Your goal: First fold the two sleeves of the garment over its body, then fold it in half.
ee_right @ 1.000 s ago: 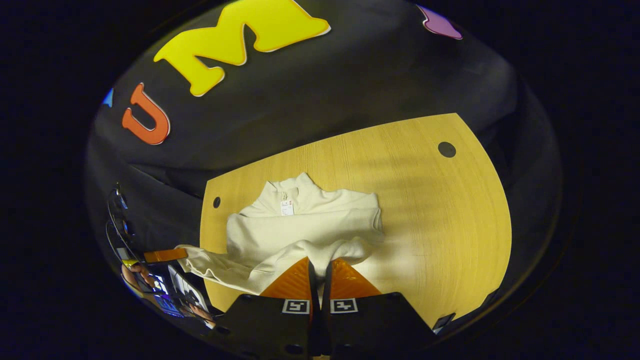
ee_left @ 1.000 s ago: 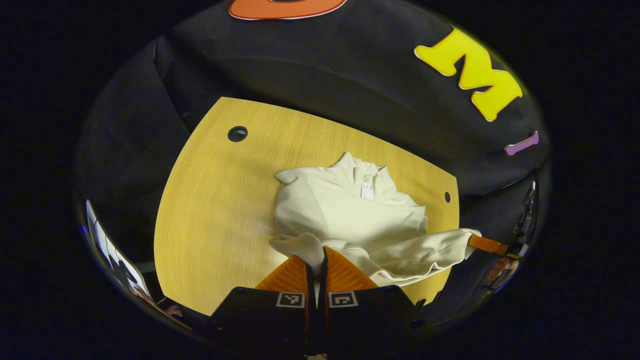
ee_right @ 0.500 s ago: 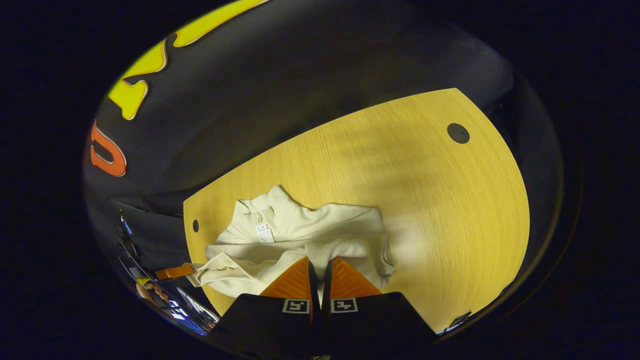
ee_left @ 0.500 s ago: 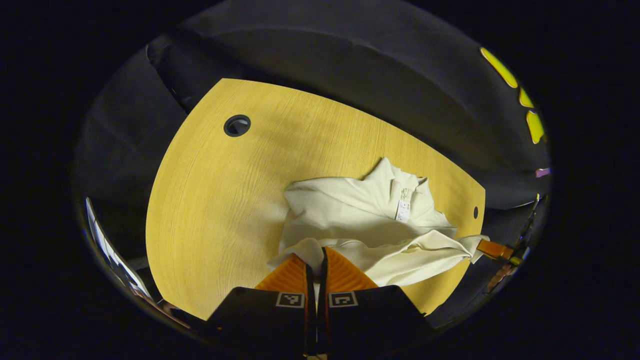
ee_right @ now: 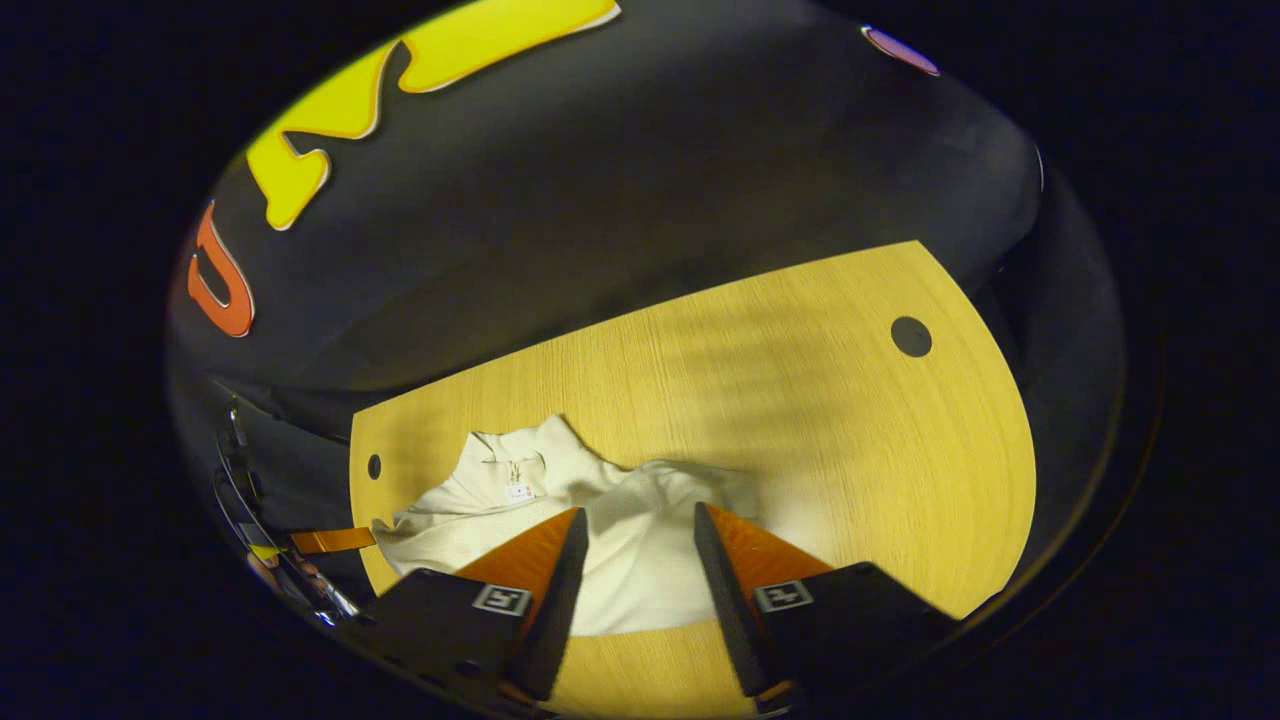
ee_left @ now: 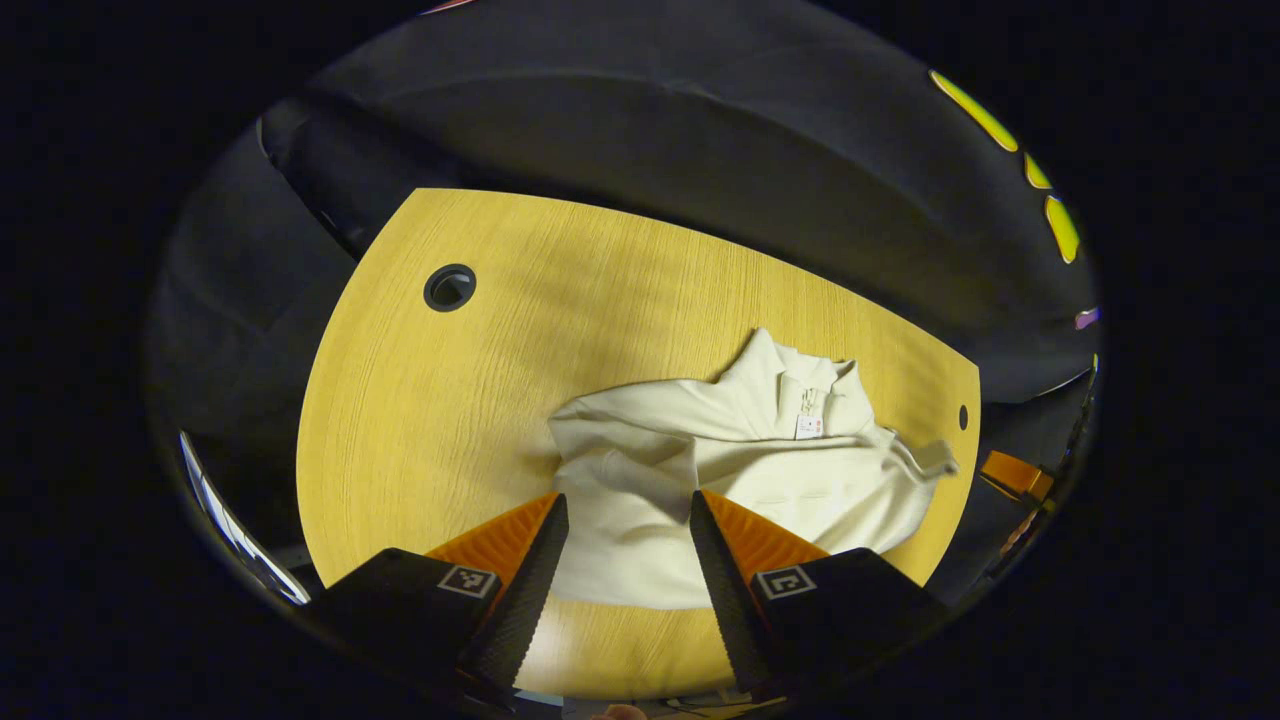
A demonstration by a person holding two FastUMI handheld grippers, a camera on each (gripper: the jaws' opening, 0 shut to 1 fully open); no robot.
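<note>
Garment point(ee_left: 740, 480) in the left gripper view lies on the worktop point(ee_left: 440, 420) at centre right of the frame, bunched into a compact cream heap with its collar and tag toward the upper right. No sleeve trails out flat over the wood; the cloth seems gathered over the body, though the creases are too loose to tell each layer. Left gripper point(ee_left: 620, 540) stands at the bottom centre with its jaws wide apart, holding nothing, the near hem of the cloth showing between the fingers. The other gripper's finger shows at the right edge, just beyond the heap.

Right gripper view puts the garment point(ee_right: 600, 520) at lower left of centre, collar to the upper left, on the worktop point(ee_right: 850, 450). Right gripper point(ee_right: 630, 560) is likewise spread wide and empty, the near edge of the cloth between its fingers.

Judging by the heap, the half-fold looks laid or nearly so, yet it sits untidy. Any further move calls for checking that the edges line up and smoothing them.
</note>
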